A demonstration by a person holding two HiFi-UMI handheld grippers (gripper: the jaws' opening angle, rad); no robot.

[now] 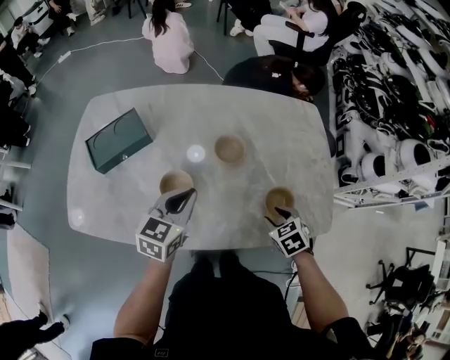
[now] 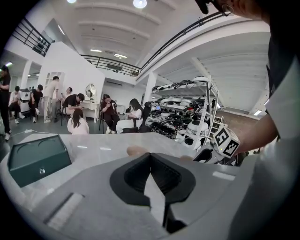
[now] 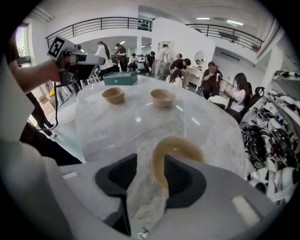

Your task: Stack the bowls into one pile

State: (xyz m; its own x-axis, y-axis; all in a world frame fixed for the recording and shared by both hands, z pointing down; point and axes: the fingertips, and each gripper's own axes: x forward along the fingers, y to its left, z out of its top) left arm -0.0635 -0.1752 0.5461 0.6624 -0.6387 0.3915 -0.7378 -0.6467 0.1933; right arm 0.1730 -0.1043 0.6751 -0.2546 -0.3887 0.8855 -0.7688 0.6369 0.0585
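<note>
Sitting apart, three bowls (image 1: 230, 149), closed green box (image 1: 118, 139)

We see bright, even indoor light, ceiling lamps (image 2: 139, 3) overhead, a white glare spot (image 1: 195, 152) on the surface (image 1: 281, 119) just beyond the left hand-held gripper (image 1: 188, 193), fisheye bending and dark corners in both gripper views.
</note>
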